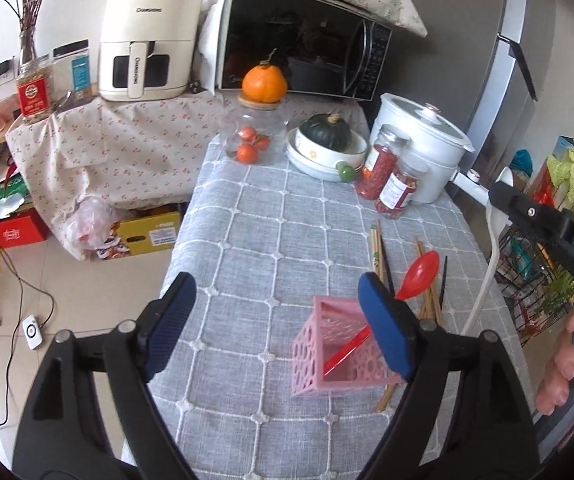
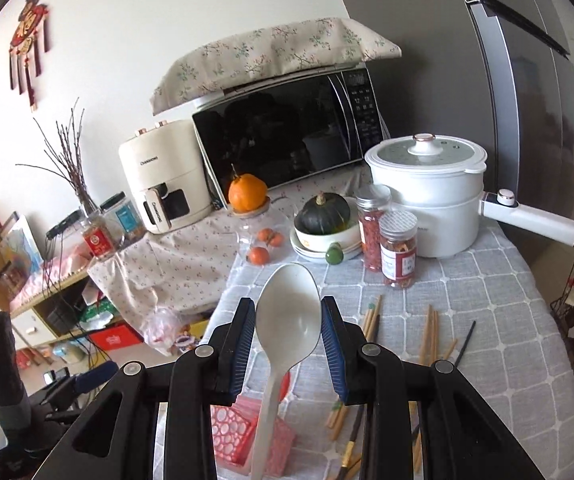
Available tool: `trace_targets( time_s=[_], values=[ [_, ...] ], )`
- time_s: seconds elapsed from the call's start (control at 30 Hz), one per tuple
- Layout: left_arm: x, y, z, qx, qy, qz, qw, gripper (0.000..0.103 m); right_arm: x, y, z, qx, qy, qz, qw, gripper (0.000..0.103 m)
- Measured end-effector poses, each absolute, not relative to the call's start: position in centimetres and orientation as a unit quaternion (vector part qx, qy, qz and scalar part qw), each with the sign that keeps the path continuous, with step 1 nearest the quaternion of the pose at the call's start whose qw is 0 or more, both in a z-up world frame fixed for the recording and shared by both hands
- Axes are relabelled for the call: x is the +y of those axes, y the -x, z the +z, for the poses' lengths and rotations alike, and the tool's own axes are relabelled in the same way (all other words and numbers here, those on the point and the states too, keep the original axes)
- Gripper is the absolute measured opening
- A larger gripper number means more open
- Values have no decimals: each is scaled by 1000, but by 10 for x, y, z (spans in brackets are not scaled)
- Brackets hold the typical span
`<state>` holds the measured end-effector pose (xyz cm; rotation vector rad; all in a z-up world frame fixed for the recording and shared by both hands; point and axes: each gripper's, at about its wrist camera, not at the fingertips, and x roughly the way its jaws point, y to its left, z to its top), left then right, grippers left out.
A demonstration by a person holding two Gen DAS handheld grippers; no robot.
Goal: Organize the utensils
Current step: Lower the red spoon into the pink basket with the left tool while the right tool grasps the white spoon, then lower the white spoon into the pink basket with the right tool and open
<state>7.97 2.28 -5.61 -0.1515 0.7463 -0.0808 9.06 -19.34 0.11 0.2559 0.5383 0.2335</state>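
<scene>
A pink perforated holder stands on the grey checked tablecloth. A red spoon leans in it, bowl up. My left gripper is open wide just before the holder, nothing between its pads; its right finger overlaps the holder's rim. My right gripper is shut on a white spoon, pads on the bowl's two edges, handle hanging down over the holder. Wooden and black chopsticks lie loose on the cloth to the right of the holder.
At the table's back stand a white electric pot, two spice jars, a bowl with a green squash and a glass jar topped by an orange. Microwave and air fryer behind. A wire basket lies off the right edge.
</scene>
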Motion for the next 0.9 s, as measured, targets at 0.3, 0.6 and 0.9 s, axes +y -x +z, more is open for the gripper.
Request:
trace_targets(
  time_s=[0.3,0.6,0.9],
  values=[
    [36,-90,-79,427,92,2,900,87,-160,-87,-18,208,-102,93,968,34],
    [23,-84,-70,420,63,-6,905,88,-151,-83,-36,211,-84,81,971,35],
    [19,-82,-62,412,42,-3,910,90,-167,-75,-23,226,-113,88,964,68]
  ],
)
